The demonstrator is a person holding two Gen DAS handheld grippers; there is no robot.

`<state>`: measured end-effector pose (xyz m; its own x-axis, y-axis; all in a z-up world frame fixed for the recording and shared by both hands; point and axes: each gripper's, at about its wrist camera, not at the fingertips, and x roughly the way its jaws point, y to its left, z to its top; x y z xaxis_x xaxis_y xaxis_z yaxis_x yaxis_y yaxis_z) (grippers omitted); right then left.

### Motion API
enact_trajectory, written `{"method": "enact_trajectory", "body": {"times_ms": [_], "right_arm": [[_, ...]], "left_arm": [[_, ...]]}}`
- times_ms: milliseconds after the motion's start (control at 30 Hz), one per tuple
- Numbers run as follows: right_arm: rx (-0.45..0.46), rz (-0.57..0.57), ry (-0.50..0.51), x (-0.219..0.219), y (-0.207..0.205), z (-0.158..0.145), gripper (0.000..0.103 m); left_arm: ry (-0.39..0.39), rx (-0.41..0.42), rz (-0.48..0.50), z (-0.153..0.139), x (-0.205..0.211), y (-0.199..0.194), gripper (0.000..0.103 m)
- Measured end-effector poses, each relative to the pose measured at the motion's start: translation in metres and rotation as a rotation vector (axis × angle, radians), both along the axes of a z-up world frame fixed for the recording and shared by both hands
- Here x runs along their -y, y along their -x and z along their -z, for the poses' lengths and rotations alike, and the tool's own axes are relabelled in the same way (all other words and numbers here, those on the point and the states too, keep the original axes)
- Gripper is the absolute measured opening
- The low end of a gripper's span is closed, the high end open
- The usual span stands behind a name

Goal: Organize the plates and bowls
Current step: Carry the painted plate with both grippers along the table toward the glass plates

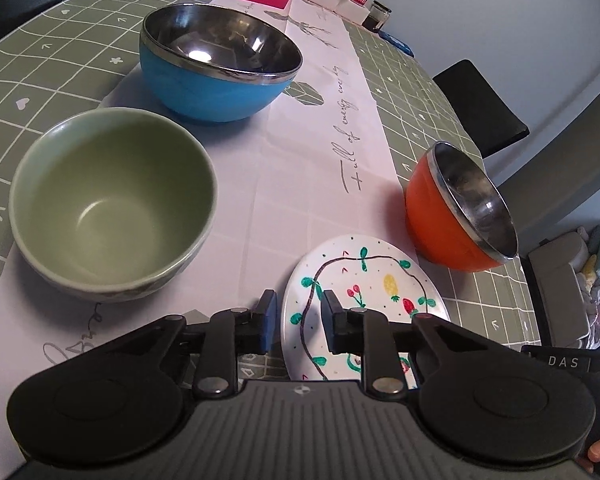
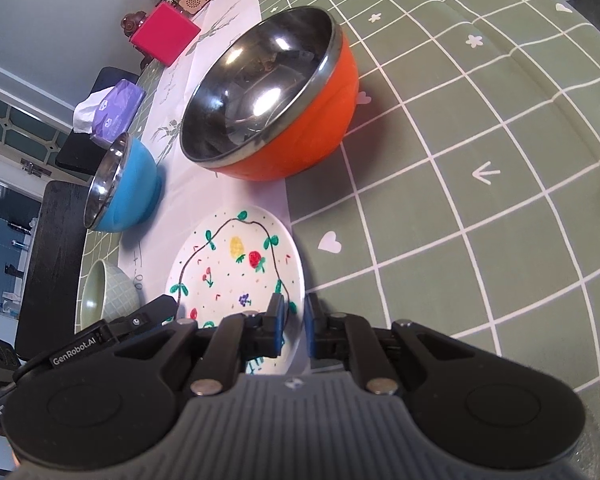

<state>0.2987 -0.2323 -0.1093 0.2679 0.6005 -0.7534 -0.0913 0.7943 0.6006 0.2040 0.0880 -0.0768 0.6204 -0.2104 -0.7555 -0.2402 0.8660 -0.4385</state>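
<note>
Both grippers sit at opposite edges of the painted plate, which lies flat on the white runner on the surface, just beside the orange bowl. The left gripper has its jaws apart straddling the plate's left rim, and the right gripper looks only narrowly apart around the right rim, not clearly clamped. Honestly the worry is that a thin glazed rim slips out if either pinch is shallow, or the plate tips and knocks that orange bowl.
</note>
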Motion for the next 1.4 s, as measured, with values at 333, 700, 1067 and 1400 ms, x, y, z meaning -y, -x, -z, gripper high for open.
{"method": "enact_trajectory", "body": {"times_ms": [333,700,1067,1400], "right_arm": [[-0.039,-0.004,-0.041,0.006,-0.003,0.005,0.007],[-0.078,-0.007,-0.098,0.015,-0.015,0.013,0.005],[-0.041,-0.024,-0.074,0.009,-0.013,0.009,0.008],[-0.001,-0.036,-0.060,0.001,-0.007,-0.001,0.007]], "left_arm": [[0.050,-0.015,-0.034,0.002,-0.004,0.004,0.020],[0.080,-0.021,-0.054,0.004,-0.006,0.010,0.020],[0.062,0.002,-0.076,0.004,-0.002,0.015,0.015],[0.038,0.033,-0.118,-0.007,-0.001,0.027,0.015]]}}
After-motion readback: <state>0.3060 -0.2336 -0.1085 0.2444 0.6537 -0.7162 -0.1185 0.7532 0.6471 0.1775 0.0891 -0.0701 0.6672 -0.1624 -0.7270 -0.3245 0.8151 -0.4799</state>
